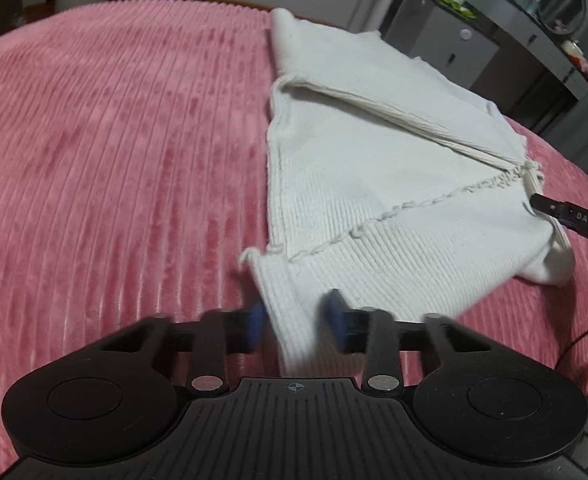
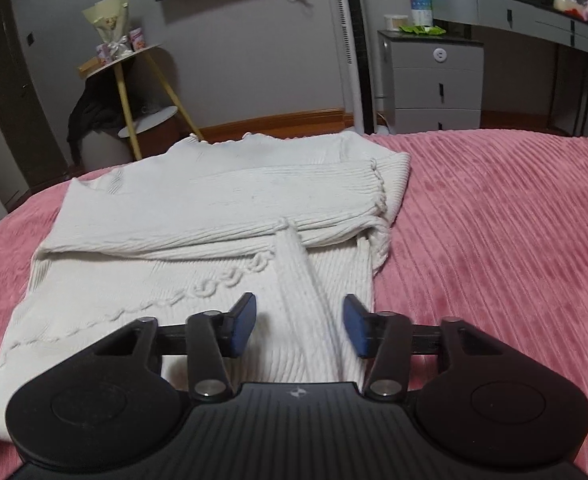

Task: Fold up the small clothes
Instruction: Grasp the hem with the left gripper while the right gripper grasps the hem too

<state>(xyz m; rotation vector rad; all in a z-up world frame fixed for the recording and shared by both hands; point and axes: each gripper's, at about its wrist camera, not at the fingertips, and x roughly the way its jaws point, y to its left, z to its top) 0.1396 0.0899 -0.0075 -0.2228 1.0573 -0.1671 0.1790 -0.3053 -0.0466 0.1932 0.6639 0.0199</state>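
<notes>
Sweater (image 2: 197, 216) on the bedspread (image 2: 494, 240); drawer unit (image 2: 434, 84) beyond.

Partly folded white ribbed knit sweater (image 1: 374, 168) on pink ribbed plush blanket (image 1: 113, 160); sweater's near corner between left gripper's (image 1: 296, 322) parted blue pads (image 1: 336, 318), untouched.

A home bedroom: pink bedspread (image 2: 494, 220), grey dressing table (image 2: 534, 20), drawer unit (image 2: 434, 84).
</notes>
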